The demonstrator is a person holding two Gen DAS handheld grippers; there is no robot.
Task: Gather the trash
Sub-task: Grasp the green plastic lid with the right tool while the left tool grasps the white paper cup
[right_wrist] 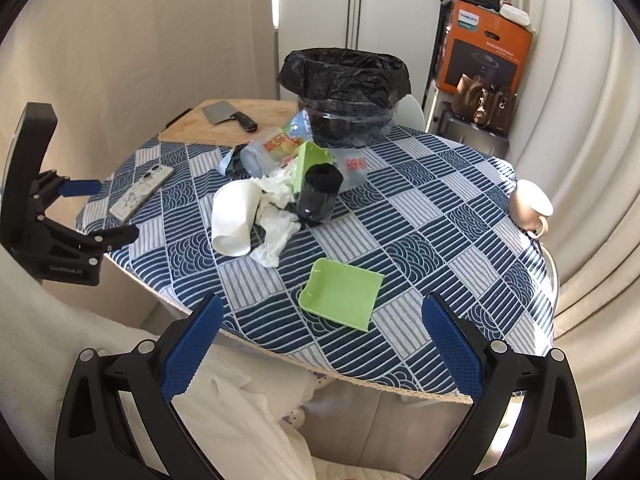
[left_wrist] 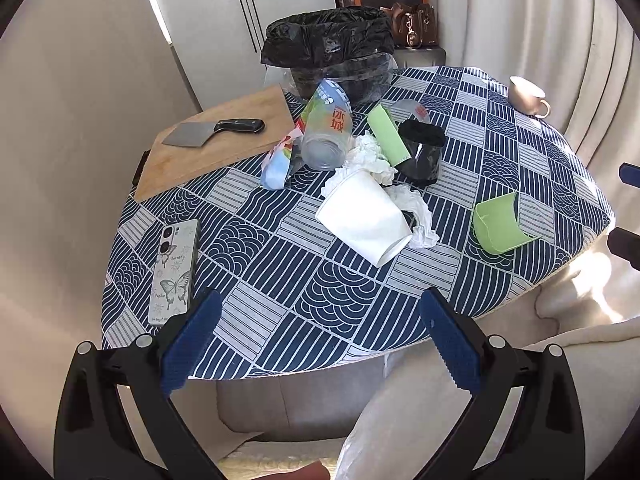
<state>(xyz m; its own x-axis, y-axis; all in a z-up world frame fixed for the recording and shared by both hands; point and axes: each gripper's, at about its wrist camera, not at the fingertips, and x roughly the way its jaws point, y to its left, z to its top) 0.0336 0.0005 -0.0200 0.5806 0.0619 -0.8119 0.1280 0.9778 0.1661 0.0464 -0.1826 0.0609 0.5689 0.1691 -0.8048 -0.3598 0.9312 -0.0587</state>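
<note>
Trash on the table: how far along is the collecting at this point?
Nothing looks collected yet. The white paper cup, crumpled tissues, plastic cup and green piece all lie on the tablecloth. Left gripper and right gripper are open, holding nothing. Everything remains to go into the lined bin.

Cutting board (left_wrist: 224, 136) at table's (left_wrist: 360, 312) far-left edge; cleaver (left_wrist: 212, 131) lying on it. Butterfly-case phone (left_wrist: 174, 272) near-left on table. Mug (left_wrist: 527, 95) tipped at far-right edge. Orange Philips box (right_wrist: 486, 54) and brown handbag (right_wrist: 486, 106) beyond table.
</note>
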